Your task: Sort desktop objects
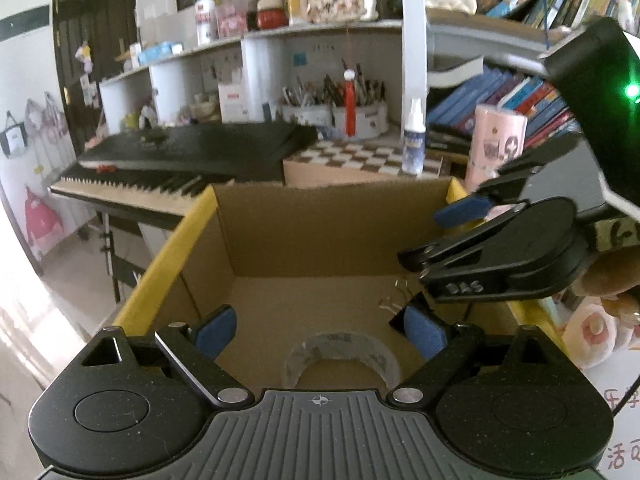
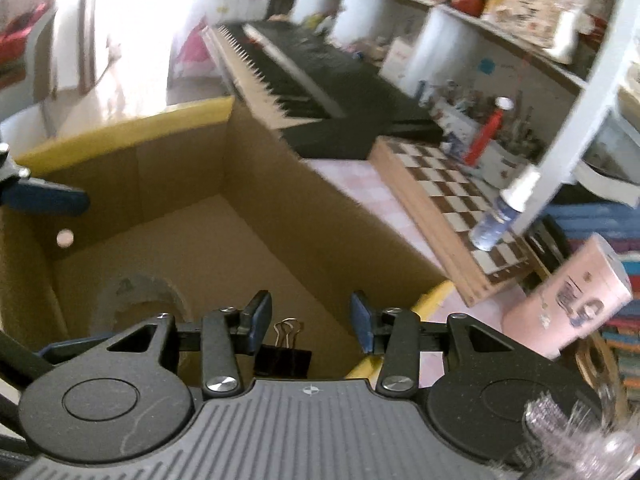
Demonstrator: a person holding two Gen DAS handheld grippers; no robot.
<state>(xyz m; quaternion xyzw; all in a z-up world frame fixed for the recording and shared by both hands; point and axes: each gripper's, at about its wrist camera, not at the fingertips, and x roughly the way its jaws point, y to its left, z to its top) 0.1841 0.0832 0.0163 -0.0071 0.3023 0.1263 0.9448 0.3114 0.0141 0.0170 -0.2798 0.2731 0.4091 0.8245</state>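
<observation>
1. The only clear lettering is in the left wrist view. White letters reading "DAS" sit on the black finger arm of the right gripper (image 1: 424, 237). Red Chinese characters show on a white sheet (image 1: 622, 428) at the lower right, cut off by the frame edge. The print on the pink carton (image 1: 498, 140) is too blurred to read.
2. The left gripper (image 1: 320, 332) stands wide apart over the cardboard box (image 1: 328, 216) and holds nothing.
3. The right gripper's blue pads (image 2: 259, 318) are narrowly parted, with nothing between them.
4. A black binder clip (image 2: 284, 356) lies on the box floor. Near it lies a roll of clear tape (image 1: 340, 354).
5. Only the left wrist view shows a green light (image 1: 632, 90) on the right-hand unit and the rows of books (image 1: 508, 92).
6. Only the right wrist view shows a small round spot (image 2: 65, 237) on the box wall. The spray bottle (image 2: 498, 216) standing on the chessboard (image 2: 444, 196) appears in both views.
</observation>
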